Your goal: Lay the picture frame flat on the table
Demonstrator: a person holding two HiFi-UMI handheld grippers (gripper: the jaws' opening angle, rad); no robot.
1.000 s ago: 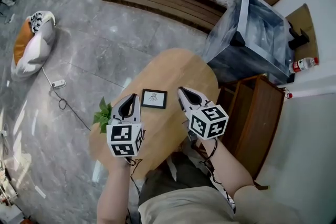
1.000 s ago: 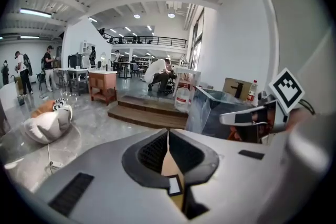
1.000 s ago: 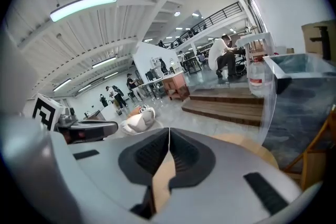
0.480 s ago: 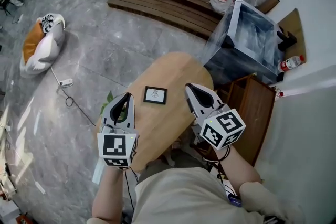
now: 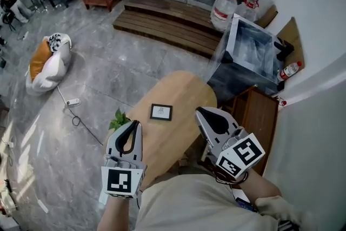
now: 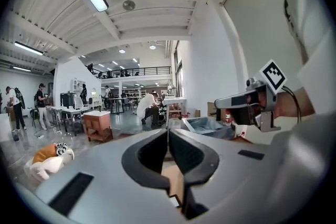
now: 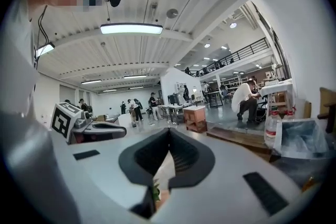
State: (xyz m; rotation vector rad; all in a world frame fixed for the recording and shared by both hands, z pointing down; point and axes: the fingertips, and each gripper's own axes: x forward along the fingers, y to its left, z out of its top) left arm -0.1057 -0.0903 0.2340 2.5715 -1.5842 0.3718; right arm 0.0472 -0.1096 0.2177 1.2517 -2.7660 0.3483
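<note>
The picture frame (image 5: 161, 112) is lying flat on the oval counter (image 5: 181, 89), ahead of and between both grippers, its long side running crosswise. The left gripper (image 5: 133, 123) and right gripper (image 5: 199, 111) are hovering about equally near it, jaws clenched on nothing. A small plant (image 5: 119, 118) is crowding the left edge.

Black picture frame (image 5: 161, 112) flat on table (image 5: 178, 92)

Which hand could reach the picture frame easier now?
Probably left. The left gripper's shut tips look slightly nearer the picture frame, which already lies flat on the table. The right gripper, also shut and empty, sits a bit farther off.
</note>
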